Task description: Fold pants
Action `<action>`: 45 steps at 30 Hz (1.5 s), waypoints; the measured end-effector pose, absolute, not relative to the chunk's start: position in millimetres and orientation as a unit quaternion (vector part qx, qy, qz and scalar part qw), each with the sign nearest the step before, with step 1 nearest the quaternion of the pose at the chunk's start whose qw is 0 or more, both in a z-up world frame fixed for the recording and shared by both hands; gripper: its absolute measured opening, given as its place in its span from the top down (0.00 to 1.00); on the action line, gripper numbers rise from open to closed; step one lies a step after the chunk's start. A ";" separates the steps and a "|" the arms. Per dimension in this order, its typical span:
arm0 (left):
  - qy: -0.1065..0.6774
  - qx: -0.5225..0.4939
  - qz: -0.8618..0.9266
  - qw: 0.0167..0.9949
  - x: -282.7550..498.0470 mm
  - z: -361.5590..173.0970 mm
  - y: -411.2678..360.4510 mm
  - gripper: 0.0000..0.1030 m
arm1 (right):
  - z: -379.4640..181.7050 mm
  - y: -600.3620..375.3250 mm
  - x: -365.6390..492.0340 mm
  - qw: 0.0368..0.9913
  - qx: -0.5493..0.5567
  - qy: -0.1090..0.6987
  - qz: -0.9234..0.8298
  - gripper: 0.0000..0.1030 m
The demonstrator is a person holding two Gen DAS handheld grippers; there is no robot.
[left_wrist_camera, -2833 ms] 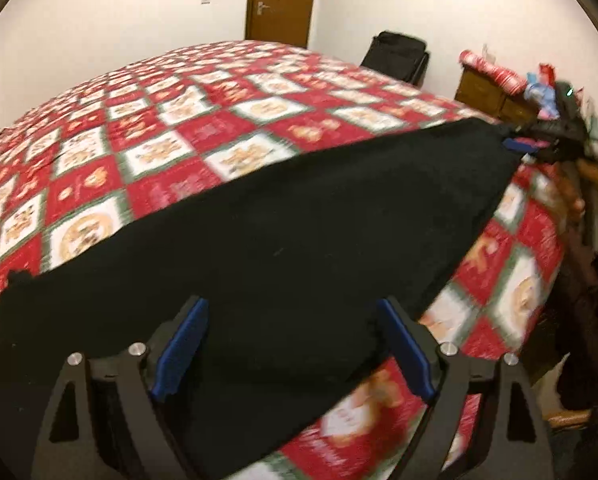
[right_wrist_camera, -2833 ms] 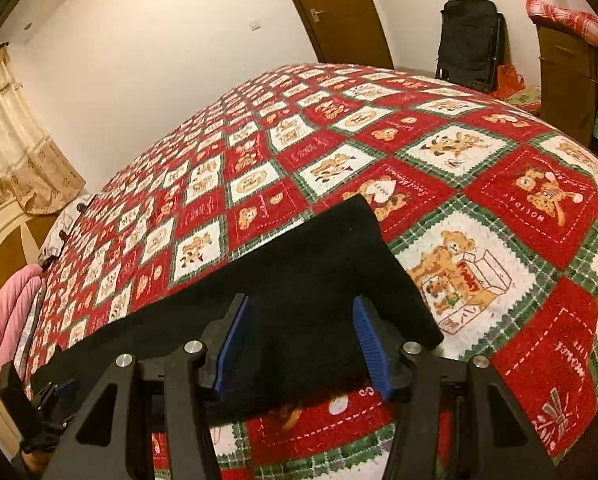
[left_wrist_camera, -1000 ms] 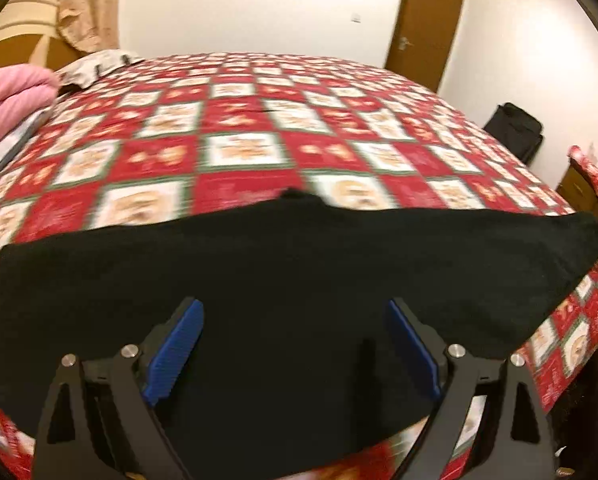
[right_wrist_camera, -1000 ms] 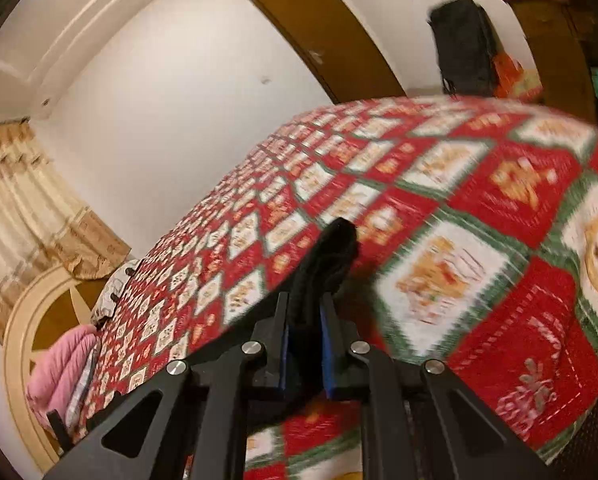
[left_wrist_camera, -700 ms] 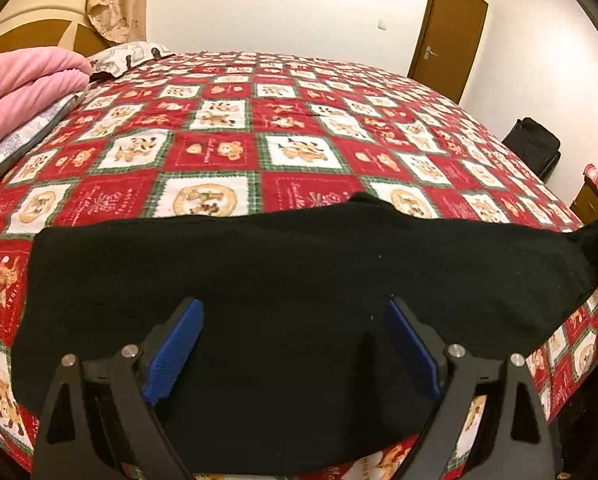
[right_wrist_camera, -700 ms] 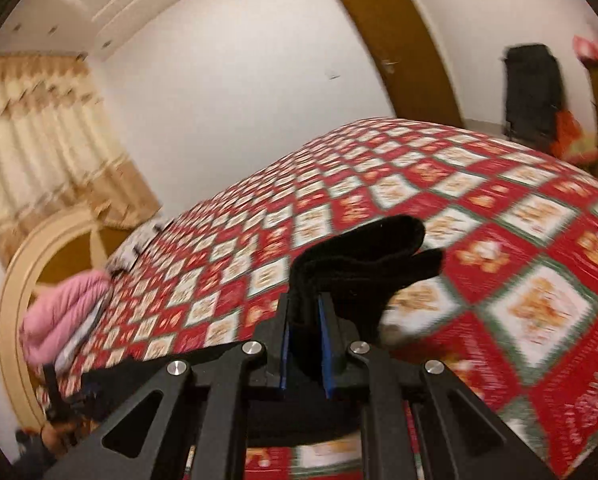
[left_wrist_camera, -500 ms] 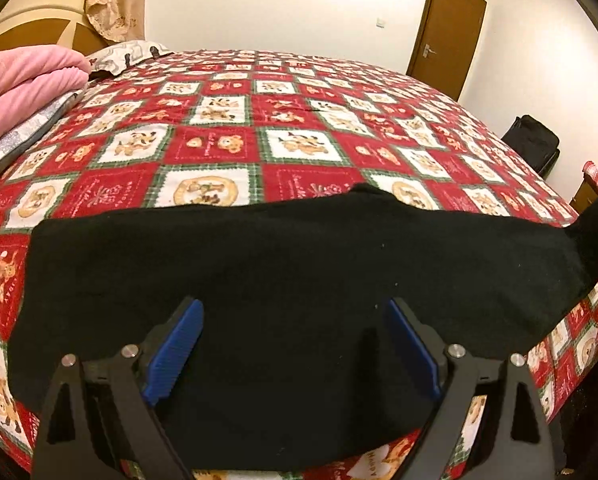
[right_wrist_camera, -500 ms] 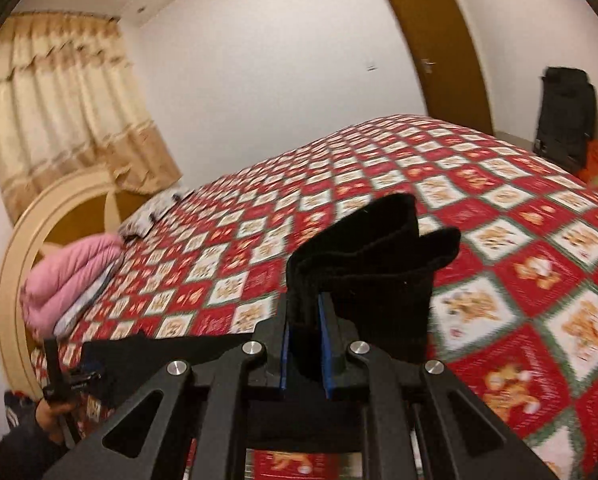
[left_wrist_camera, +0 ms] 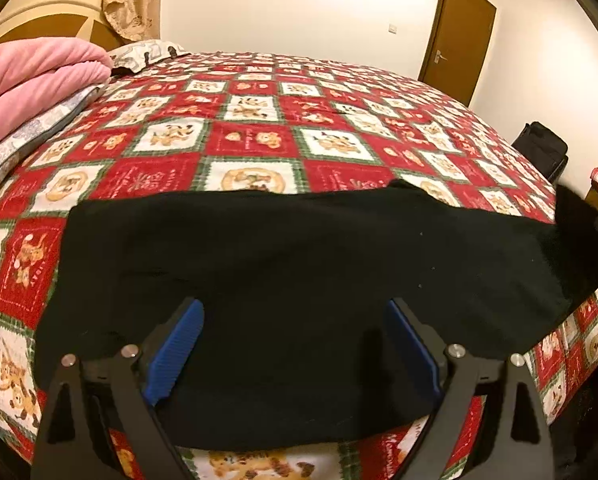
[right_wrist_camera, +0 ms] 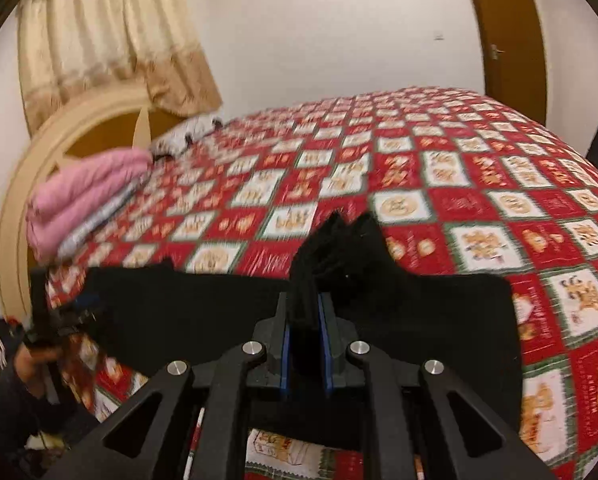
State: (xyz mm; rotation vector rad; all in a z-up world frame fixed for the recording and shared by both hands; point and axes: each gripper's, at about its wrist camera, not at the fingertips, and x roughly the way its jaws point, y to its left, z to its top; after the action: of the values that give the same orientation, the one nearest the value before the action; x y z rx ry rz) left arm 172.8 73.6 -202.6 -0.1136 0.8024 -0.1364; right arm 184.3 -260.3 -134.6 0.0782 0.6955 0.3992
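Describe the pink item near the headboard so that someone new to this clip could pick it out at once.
Start at the bed with the red patchwork quilt and look to its head end. There lies a folded pink blanket, stacked on a grey-patterned pillow. It is the only plain pink thing there.

left wrist cam sits low & close over the black pants [left_wrist_camera: 299,272], facing across the quilted bed [left_wrist_camera: 255,112] toward the door [left_wrist_camera: 459,36]. right wrist cam, equally near, faces the headboard [right_wrist_camera: 79,128]; both share pants, quilt, pink blanket [right_wrist_camera: 87,196].
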 end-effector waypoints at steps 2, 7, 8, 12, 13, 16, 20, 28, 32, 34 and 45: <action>0.389 -0.058 -0.067 0.917 172.9 -202.4 74.3 0.09 | -142.6 -249.6 185.5 0.915 0.030 0.348 0.203 0.88; 0.390 -0.054 -0.070 0.917 172.2 -202.8 72.1 0.09 | -151.1 -224.1 185.6 0.908 0.011 0.357 0.221 0.88; 0.390 -0.052 -0.069 0.917 171.6 -203.0 71.1 0.09 | -151.7 -220.0 185.3 0.907 0.006 0.357 0.223 0.88; 0.389 -0.052 -0.069 0.917 171.1 -203.3 70.5 0.09 | -154.6 -204.1 185.9 0.903 -0.006 0.362 0.229 0.88; 0.389 -0.052 -0.069 0.917 171.2 -203.4 70.5 0.09 | -155.7 -201.4 186.1 0.903 -0.007 0.363 0.230 0.88; 0.389 -0.053 -0.070 0.917 171.1 -203.6 70.3 0.09 | -159.3 -193.5 187.3 0.900 -0.010 0.367 0.234 0.88; 0.389 -0.052 -0.069 0.917 170.8 -204.1 69.9 0.09 | -165.4 -185.8 189.2 0.896 -0.011 0.374 0.237 0.88; 0.389 -0.057 -0.072 0.917 169.8 -203.0 68.9 0.09 | -181.7 -165.6 189.8 0.884 -0.030 0.394 0.251 0.88; 0.387 -0.056 -0.086 0.916 167.2 -199.6 59.2 0.09 | -191.4 -160.4 193.6 0.877 -0.035 0.409 0.249 0.88; 0.387 -0.051 -0.097 0.915 166.3 -197.0 49.7 0.09 | -196.9 -155.7 194.4 0.874 -0.049 0.417 0.244 0.88; 0.374 -0.025 -0.169 0.911 167.5 -171.1 -17.0 0.09 | -187.2 -162.8 169.4 0.869 -0.127 0.414 0.238 0.63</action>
State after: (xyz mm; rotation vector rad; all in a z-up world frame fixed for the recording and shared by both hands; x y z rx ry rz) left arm 167.5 -17.0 -171.1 -0.0523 0.7716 -0.3481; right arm 169.4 -162.8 -187.2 -0.2650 0.8670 0.4977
